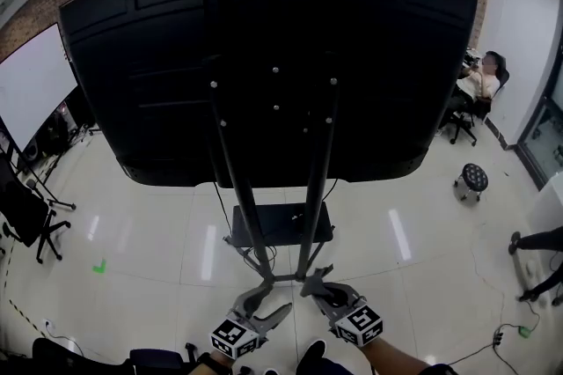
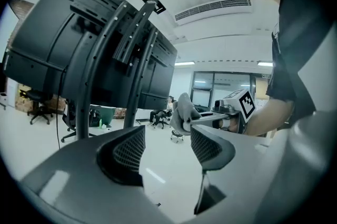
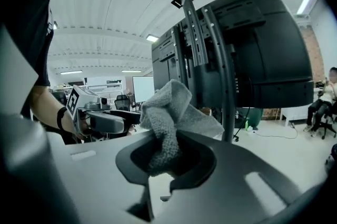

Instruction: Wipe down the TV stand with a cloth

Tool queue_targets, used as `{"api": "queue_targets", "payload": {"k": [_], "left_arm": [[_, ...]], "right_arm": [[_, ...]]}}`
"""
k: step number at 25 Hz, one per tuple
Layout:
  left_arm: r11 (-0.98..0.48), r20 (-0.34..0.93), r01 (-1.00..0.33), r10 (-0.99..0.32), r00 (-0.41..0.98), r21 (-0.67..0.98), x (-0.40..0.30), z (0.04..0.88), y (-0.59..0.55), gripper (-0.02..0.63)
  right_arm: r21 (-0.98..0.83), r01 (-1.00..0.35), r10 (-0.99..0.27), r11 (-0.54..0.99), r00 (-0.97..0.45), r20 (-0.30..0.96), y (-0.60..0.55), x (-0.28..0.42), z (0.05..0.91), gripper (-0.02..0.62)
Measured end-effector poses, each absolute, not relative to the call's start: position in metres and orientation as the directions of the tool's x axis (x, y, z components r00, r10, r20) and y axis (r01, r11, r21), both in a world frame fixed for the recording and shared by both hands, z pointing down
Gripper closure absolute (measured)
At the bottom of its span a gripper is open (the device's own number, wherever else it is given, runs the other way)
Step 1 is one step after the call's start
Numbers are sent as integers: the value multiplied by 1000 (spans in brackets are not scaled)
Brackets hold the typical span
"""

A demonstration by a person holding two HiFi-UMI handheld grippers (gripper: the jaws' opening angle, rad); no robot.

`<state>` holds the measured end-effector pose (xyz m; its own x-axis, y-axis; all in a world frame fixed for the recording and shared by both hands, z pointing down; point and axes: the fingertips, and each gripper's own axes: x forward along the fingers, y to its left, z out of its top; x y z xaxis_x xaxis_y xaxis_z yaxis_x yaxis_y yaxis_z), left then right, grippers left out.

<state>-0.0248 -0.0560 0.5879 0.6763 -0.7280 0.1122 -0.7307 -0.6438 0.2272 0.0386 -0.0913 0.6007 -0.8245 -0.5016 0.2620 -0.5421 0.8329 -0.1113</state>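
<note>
Right claw (image 3: 166, 157): clenched on a grey cloth (image 3: 169, 107), bunched up and sticking out from between the jaws. Left claw (image 2: 167, 148): released, jaws apart, only pale floor (image 2: 158, 170) visible through the gap.

Both claws low in the head view, side by side and near each other, pointing at the foot of the TV stand (image 1: 236, 188). Right claw just beside the base of the right upright; whether cloth and stand touch, impossible to tell. From the left gripper view, cloth held up in the air to the right of the uprights.

TV stand: two dark uprights dotted with holes, standing on the glossy floor, with a small dark shelf (image 1: 281, 224) between them low down. Mounted above, a big black TV (image 1: 167, 56), seen from the back.

Further off: a seated person (image 1: 482, 83) at the far right, a round stool (image 1: 473, 180) near them, an office chair (image 1: 35, 224) at the left edge.
</note>
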Motion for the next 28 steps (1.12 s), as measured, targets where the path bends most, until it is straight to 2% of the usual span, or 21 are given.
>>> {"api": "queue_targets", "payload": {"k": [11, 17, 28], "left_arm": [[-689, 100, -700, -696, 711, 189, -51, 555, 89, 310], [-686, 79, -712, -709, 701, 153, -48, 537, 126, 308], [-628, 29, -764, -769, 638, 146, -30, 509, 134, 299]], "right_arm": [[-85, -629, -603, 773, -770, 207, 53, 40, 558, 566], [-64, -617, -595, 785, -778, 201, 98, 53, 549, 566], [-24, -543, -534, 840, -833, 143, 112, 74, 515, 566]]}}
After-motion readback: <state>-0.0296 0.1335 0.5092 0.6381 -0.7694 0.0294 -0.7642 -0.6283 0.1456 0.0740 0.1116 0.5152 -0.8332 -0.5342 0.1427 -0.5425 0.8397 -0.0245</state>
